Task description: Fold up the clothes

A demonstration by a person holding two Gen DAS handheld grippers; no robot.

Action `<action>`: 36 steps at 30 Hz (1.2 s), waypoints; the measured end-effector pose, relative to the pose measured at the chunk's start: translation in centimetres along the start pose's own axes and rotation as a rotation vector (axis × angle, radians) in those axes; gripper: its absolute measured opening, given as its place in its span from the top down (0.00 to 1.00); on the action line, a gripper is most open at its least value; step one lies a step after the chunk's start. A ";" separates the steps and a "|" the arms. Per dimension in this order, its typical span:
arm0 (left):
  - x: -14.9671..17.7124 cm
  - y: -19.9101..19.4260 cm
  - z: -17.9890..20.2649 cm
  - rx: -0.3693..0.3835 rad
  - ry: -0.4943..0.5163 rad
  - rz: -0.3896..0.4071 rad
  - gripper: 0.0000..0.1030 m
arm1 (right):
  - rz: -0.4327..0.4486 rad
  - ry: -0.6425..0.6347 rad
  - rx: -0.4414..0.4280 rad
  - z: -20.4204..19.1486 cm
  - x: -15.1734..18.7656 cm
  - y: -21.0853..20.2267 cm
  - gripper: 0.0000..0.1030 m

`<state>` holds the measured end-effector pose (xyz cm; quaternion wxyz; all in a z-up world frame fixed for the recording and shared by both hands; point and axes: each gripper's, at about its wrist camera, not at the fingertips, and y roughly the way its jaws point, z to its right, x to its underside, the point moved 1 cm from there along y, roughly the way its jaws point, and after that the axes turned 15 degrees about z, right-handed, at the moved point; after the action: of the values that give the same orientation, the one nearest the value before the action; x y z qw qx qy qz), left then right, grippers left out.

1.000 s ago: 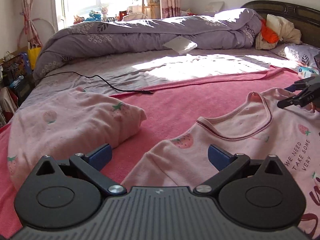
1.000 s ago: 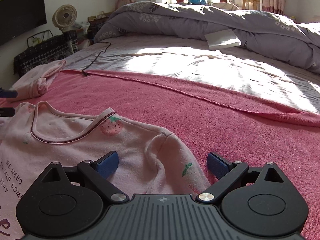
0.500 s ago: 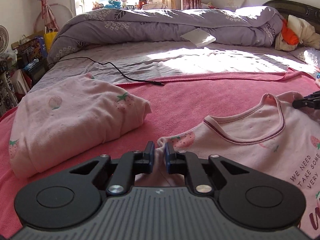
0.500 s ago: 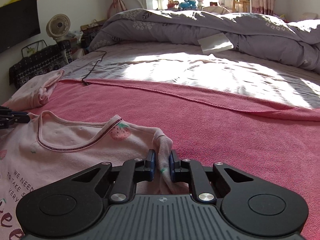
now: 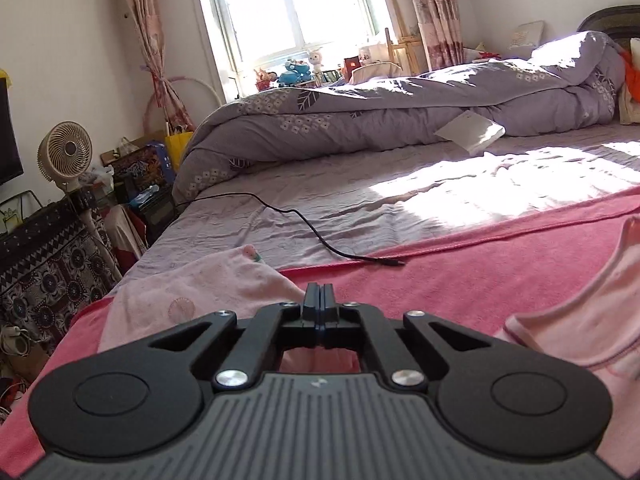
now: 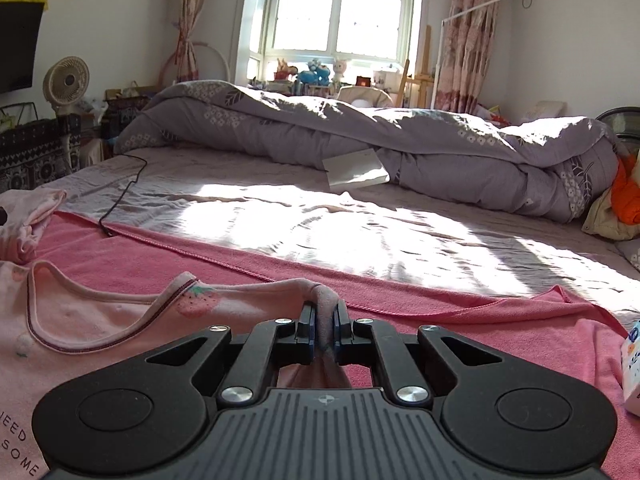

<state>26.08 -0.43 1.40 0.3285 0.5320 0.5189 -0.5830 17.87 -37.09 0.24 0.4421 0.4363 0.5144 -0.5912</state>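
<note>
A pale pink shirt [image 6: 88, 320] with strawberry prints and a dark-trimmed neckline lies on the pink blanket [image 6: 440, 320]. My right gripper [image 6: 324, 330] is shut on a bunched fold at the shirt's shoulder, and the cloth rises between the blue pads. My left gripper [image 5: 318, 308] has its jaws pressed together. Pink cloth shows just under its pads, and the shirt [image 5: 580, 312] stretches away to its right with the neckline lifted. A second pink garment [image 5: 192, 292], folded, lies left of the left gripper; in the right wrist view this garment [image 6: 28, 216] sits at the far left.
A black cable [image 5: 320, 236] trails across the grey sheet past the blanket's edge. A rolled purple duvet [image 6: 400, 148] with a white box [image 6: 356, 174] against it fills the far side of the bed. A white carton [image 6: 632, 364] lies at the right. A fan [image 5: 66, 156] stands beyond the bed's left edge.
Both grippers went from wide open to shut, each closing on a shoulder of the shirt. Both then rose and tipped upward, lifting the cloth off the blanket.
</note>
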 end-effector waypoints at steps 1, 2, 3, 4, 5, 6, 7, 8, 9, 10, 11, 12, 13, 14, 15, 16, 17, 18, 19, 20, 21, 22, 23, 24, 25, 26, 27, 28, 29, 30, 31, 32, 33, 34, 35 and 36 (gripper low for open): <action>-0.1 0.9 -0.3 -0.017 -0.022 -0.006 1.00 | -0.016 -0.015 0.007 -0.1 0.2 0.5 0.91; -0.1 1.5 -0.6 -0.009 -0.043 -0.017 1.00 | -0.041 -0.039 0.010 -0.4 0.8 1.1 0.91; 0.3 1.6 -0.9 0.040 -0.062 -0.035 1.00 | -0.068 -0.064 0.009 -0.6 1.5 1.7 0.91; 0.8 1.6 -1.2 0.088 -0.077 -0.055 0.99 | -0.100 -0.084 0.003 -0.8 2.5 2.3 0.90; 1.3 1.1 -1.5 0.132 -0.083 -0.078 0.90 | -0.144 -0.087 -0.009 -0.9 3.8 2.9 0.90; 1.9 0.5 -1.7 0.171 -0.089 -0.099 0.75 | -0.166 -0.077 -0.022 -1.0 4.5 3.2 0.90; 2.1 -0.1 -2.1 0.208 -0.096 -0.115 0.45 | -0.159 -0.063 -0.031 -0.9 4.4 3.1 0.89; 2.3 -0.7 -2.5 0.241 -0.104 -0.120 0.19 | -0.152 -0.049 -0.040 -0.8 4.4 2.9 0.89; 2.5 -1.1 -2.7 0.268 -0.103 -0.132 0.09 | -0.152 -0.041 -0.045 -0.7 4.4 2.9 0.89; 2.8 -1.1 -2.6 0.282 -0.090 -0.155 0.02 | -0.158 -0.039 -0.046 -0.7 4.5 3.0 0.88; 3.1 -1.1 -2.5 0.297 -0.076 -0.179 0.02 | -0.165 -0.037 -0.047 -0.8 4.6 3.0 0.88; 3.4 -1.1 -2.4 0.311 -0.063 -0.202 0.03 | -0.168 -0.036 -0.048 -0.8 4.7 3.0 0.88; 3.8 -0.9 -2.0 0.312 -0.039 -0.224 0.04 | -0.167 -0.037 -0.048 -0.8 4.7 3.0 0.88; 4.5 -0.6 -1.1 0.280 0.009 -0.241 0.12 | -0.167 -0.037 -0.048 -0.8 4.7 3.0 0.88; 5.1 -0.5 -0.1 0.246 0.049 -0.231 0.13 | -0.167 -0.036 -0.048 -0.8 4.7 3.0 0.88; 5.1 -0.9 0.4 0.235 0.066 -0.199 0.27 | -0.166 -0.035 -0.048 -0.8 4.7 3.0 0.88; 5.0 -1.3 1.0 0.224 0.091 -0.179 0.52 | -0.165 -0.035 -0.048 -0.8 4.6 3.0 0.88; 4.9 -1.8 1.5 0.213 0.116 -0.159 0.66 | -0.161 -0.035 -0.048 -0.8 4.6 2.9 0.88; 4.7 -2.2 2.1 0.202 0.140 -0.139 0.92 | -0.154 -0.036 -0.048 -0.8 4.5 2.7 0.88; 4.6 -2.6 2.5 0.190 0.159 -0.124 0.93 | -0.142 -0.038 -0.045 -0.9 4.3 2.4 0.88; 4.6 -2.8 2.7 0.177 0.166 -0.118 0.94 | -0.124 -0.040 -0.040 -0.9 4.1 2.0 0.88; 4.3 -3.2 2.8 0.160 0.168 -0.104 0.95 | -0.106 -0.044 -0.032 -1.0 3.8 1.6 0.88; 3.9 -3.7 2.7 0.142 0.166 -0.085 0.95 | -0.088 -0.054 -0.021 -1.1 3.5 1.1 0.88; 3.4 -4.2 2.6 0.126 0.159 -0.063 0.95 | -0.071 -0.069 -0.008 -1.2 3.2 0.6 0.88; 2.7 -4.9 2.5 0.111 0.142 -0.037 0.95 | -0.053 -0.085 0.004 -1.4 3.0 0.1 0.89; 2.0 -5.4 2.4 0.098 0.130 -0.013 0.95 | -0.024 -0.116 0.022 -1.8 2.6 -0.7 0.89; 1.4 -5.9 2.4 0.084 0.127 0.008 0.95 | 0.010 -0.155 0.040 -2.2 2.1 -1.6 0.89; 0.7 -6.7 2.5 0.061 0.127 0.039 0.96 | 0.054 -0.197 0.061 -2.7 1.6 -2.7 0.89; 0.0 -7.7 2.6 0.039 0.125 0.077 0.95 | 0.112 -0.246 0.085 -3.1 0.9 -4.2 0.89; -0.7 -8.8 2.7 0.017 0.129 0.120 0.95 | 0.163 -0.285 0.105 -3.4 0.3 -5.5 0.89; -1.3 -10.1 2.9 -0.005 0.143 0.170 0.95 | 0.211 -0.317 0.124 -3.6 -0.3 -6.8 0.89; -2.1 -11.2 3.1 -0.025 0.161 0.216 0.95 | 0.262 -0.347 0.143 -3.8 -1.0 -8.2 0.89; -2.9 -12.1 3.4 -0.039 0.179 0.254 0.95 | 0.303 -0.365 0.159 -3.8 -1.7 -9.6 0.89; -3.4 -13.0 3.5 -0.053 0.185 0.279 0.95 | 0.329 -0.363 0.168 -3.6 -2.4 -10.8 0.89; -3.9 -14.0 3.7 -0.064 0.183 0.301 0.95 | 0.349 -0.351 0.173 -3.3 -3.2 -11.8 0.89; -4.5 -14.9 3.8 -0.074 0.180 0.323 0.95 | 0.370 -0.339 0.178 -3.0 -4.0 -12.9 0.89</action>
<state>12.02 -1.12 9.10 0.3896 0.6460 0.4751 -0.4529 6.47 -32.84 6.68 0.5823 0.4547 0.2904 -0.6081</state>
